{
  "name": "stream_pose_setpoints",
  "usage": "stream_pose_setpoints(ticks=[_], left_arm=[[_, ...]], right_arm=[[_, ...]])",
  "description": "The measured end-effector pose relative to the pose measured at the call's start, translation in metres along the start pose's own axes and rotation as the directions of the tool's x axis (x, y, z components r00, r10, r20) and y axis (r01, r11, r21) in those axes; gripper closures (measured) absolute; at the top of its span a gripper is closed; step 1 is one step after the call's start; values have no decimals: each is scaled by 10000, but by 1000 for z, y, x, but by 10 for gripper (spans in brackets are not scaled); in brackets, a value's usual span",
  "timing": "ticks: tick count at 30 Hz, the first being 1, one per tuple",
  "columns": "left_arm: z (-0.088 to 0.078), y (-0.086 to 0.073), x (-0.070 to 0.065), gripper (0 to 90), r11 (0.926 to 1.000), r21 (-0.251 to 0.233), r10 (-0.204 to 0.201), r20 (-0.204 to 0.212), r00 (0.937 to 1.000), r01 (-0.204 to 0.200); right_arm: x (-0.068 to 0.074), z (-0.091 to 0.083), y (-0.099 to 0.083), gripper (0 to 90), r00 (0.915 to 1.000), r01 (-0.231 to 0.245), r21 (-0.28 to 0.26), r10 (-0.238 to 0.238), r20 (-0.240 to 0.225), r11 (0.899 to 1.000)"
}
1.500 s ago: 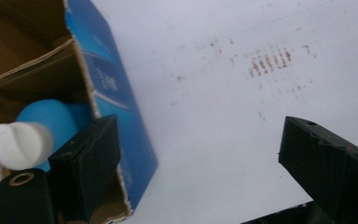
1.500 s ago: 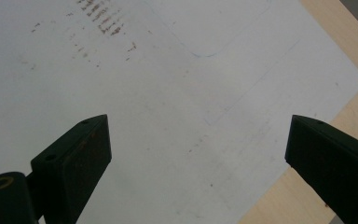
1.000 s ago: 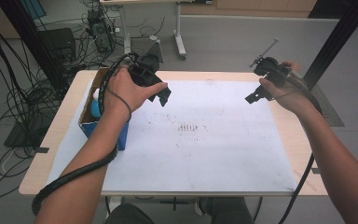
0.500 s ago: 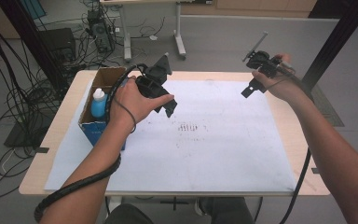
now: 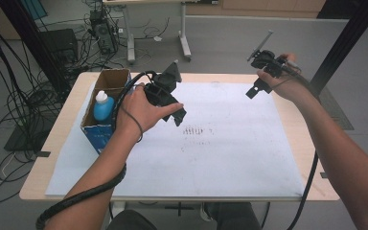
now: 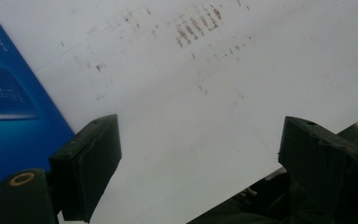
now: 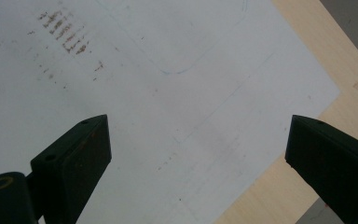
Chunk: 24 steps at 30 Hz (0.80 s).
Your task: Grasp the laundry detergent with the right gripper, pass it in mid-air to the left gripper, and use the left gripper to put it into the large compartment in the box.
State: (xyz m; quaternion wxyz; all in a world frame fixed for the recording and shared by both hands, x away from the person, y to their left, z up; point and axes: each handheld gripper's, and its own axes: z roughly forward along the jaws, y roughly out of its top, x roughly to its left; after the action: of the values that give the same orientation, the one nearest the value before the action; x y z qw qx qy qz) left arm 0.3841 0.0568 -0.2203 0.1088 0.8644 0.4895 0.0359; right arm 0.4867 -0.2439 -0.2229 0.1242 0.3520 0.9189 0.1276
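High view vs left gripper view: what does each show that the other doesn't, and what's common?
High view alone: the bottle with a white cap standing in the open cardboard box, the right gripper held over the far right of the table, both forearms, the floor cables.

Left gripper view alone: a close look along the left gripper, its two black jaws standing wide apart with nothing between them.

Shared: the white sheet with its patch of brown marks, and the box's blue side.

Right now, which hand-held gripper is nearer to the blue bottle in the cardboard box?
Left. The left hand-held gripper hovers just right of the blue bottle and its box; the right hand-held gripper is across the table.
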Motion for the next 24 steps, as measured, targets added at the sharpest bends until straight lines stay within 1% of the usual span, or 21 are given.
stream_pose_setpoints(ticks=[3, 5, 9, 15, 24], left_arm=[[0, -2, -1, 135, 10000, 25, -6, -28, 10000, 7], [0, -2, 0, 135, 10000, 71, -27, 12, 10000, 27], [1, -4, 1, 134, 9999, 37, -99, 63, 9999, 98], [3, -4, 2, 134, 9999, 94, -141, -12, 9999, 141], [2, -4, -1, 135, 9999, 113, -105, 28, 9999, 104]], right_arm=[[-1, 0, 5, 68, 10000, -10, 27, 10, 62, 10000], [-2, 0, 8, 68, 9999, -134, -61, 134, 82, 9999], [-2, 3, 10, 68, 9999, -108, 65, 107, 59, 9999], [-3, 4, 12, 68, 9999, -92, -3, 92, 51, 10000], [-5, 2, 10, 67, 9999, -111, -5, 111, 67, 9999]])
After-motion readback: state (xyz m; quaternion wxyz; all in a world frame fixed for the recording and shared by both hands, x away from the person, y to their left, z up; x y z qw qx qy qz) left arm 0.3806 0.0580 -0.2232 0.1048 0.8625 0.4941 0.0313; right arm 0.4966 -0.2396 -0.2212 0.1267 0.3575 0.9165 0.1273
